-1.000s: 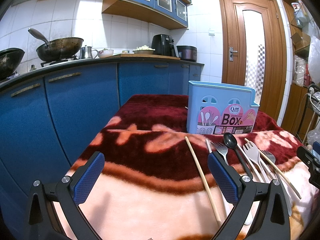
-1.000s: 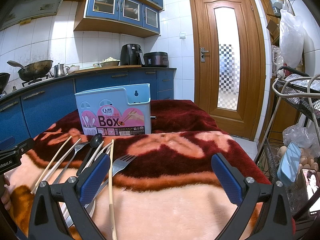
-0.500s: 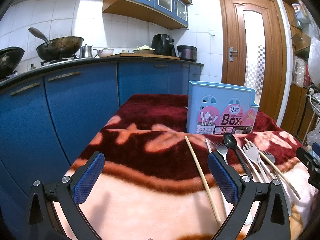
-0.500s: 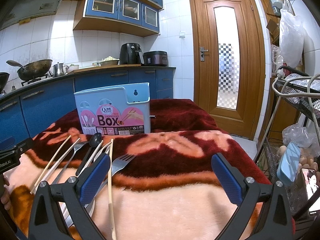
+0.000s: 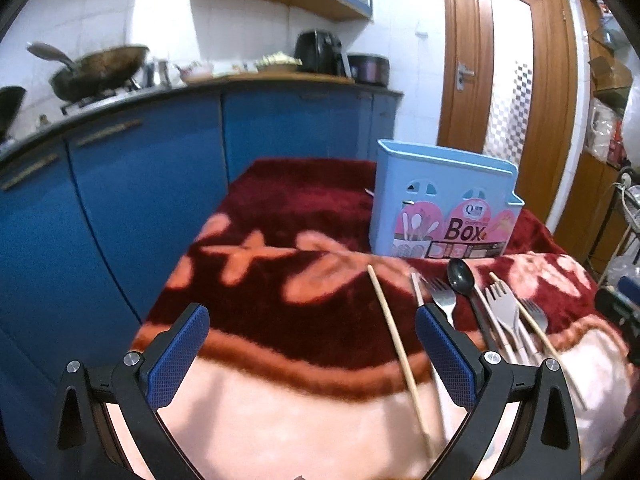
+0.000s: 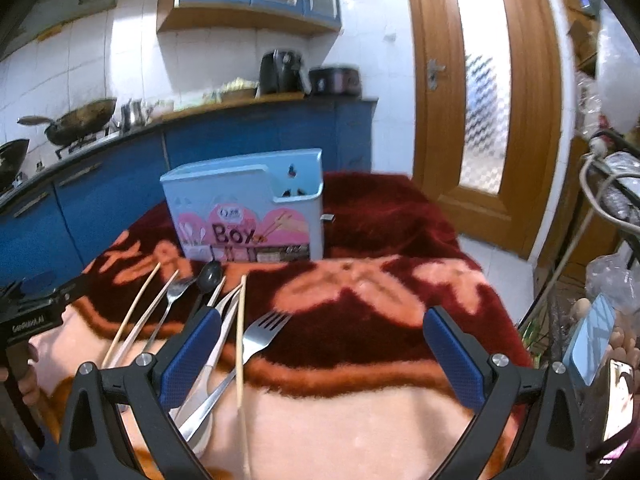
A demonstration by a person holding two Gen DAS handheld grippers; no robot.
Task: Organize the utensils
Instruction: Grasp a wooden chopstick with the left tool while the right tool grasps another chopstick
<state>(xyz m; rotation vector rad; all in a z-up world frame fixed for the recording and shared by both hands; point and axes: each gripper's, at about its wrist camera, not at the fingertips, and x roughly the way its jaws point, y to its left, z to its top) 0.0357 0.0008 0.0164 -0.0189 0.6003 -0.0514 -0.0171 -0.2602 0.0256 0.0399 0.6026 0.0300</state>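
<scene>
A light blue utensil box [image 5: 444, 204] with a pink "Box" label stands upright on the red and pink blanket [image 5: 280, 280]; it also shows in the right wrist view [image 6: 248, 208]. In front of it lie wooden chopsticks [image 5: 396, 344], a black spoon [image 5: 462, 276] and several forks [image 5: 500, 300]. In the right wrist view a metal fork [image 6: 264, 328], a chopstick [image 6: 241, 340] and the black spoon [image 6: 211, 276] lie near the left finger. My left gripper [image 5: 308, 352] is open and empty, left of the utensils. My right gripper [image 6: 320, 356] is open and empty, right of them.
Blue kitchen cabinets [image 5: 120, 200] with a wok [image 5: 100, 68] on the counter run along the left. A wooden door [image 6: 480, 100] is behind. A wire rack [image 6: 612, 200] with bags and a phone [image 6: 618, 396] stands at the right of the table.
Both views have tilted downward and moved a little closer to the table. The utensils and the box have not moved. Both grippers stay open.
</scene>
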